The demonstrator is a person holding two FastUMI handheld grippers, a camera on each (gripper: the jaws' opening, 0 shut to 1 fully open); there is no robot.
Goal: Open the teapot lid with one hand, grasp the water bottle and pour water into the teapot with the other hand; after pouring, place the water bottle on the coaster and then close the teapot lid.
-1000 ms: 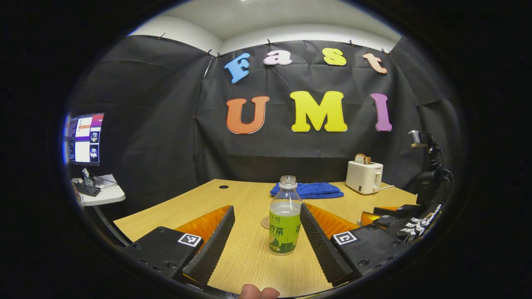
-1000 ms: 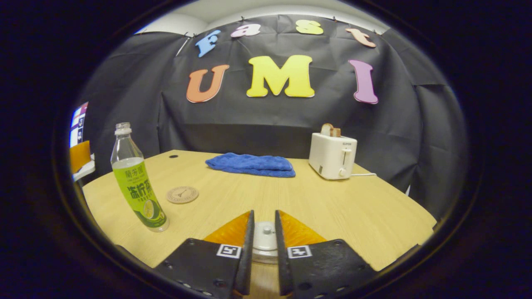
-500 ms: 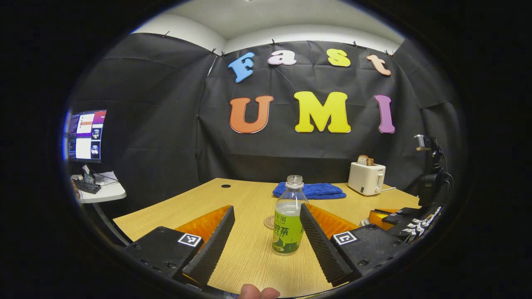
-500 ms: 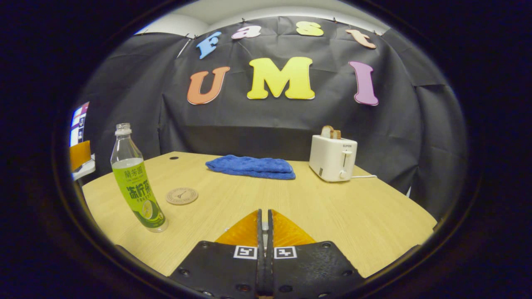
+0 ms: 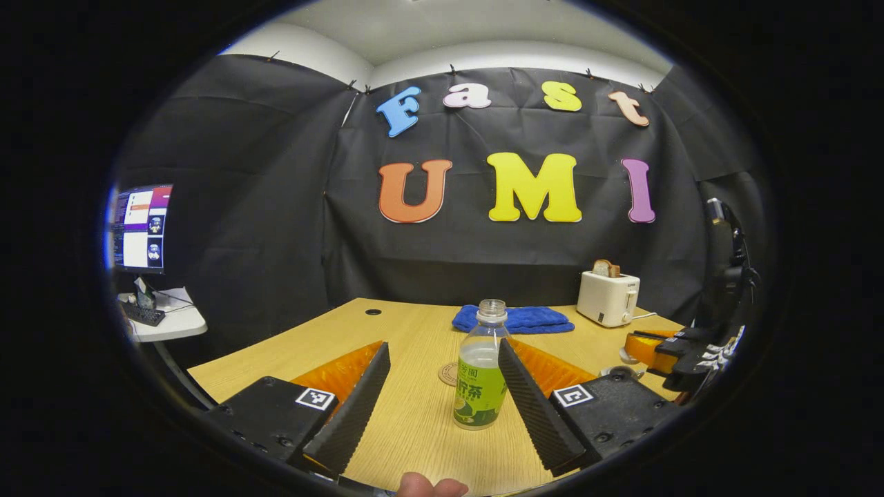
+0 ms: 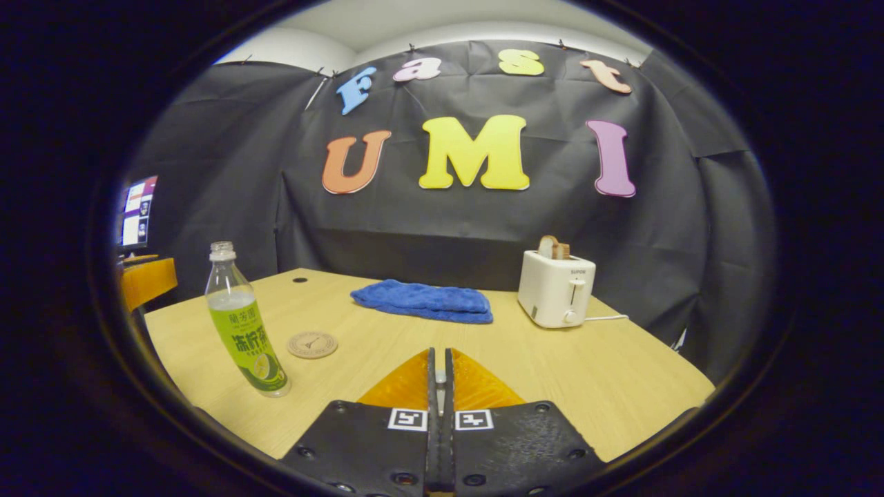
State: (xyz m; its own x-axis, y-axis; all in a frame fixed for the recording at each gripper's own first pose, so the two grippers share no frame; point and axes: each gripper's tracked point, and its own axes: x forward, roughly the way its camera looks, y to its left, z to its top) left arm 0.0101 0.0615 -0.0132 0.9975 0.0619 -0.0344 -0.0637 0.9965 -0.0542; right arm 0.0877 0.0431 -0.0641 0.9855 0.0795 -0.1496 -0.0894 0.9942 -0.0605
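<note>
Left gripper (image 5: 442,386) spread wide around the upright, uncapped water bottle (image 5: 479,373) without touching, right gripper (image 6: 440,376) pinched nearly closed on a small pale sliver, coaster (image 6: 312,344) on table (image 6: 587,373) just beyond bottle.

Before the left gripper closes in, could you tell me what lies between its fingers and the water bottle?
Only bare wooden table. In the left gripper view the left gripper is open, and the water bottle stands upright ahead, nearer its right finger.
</note>
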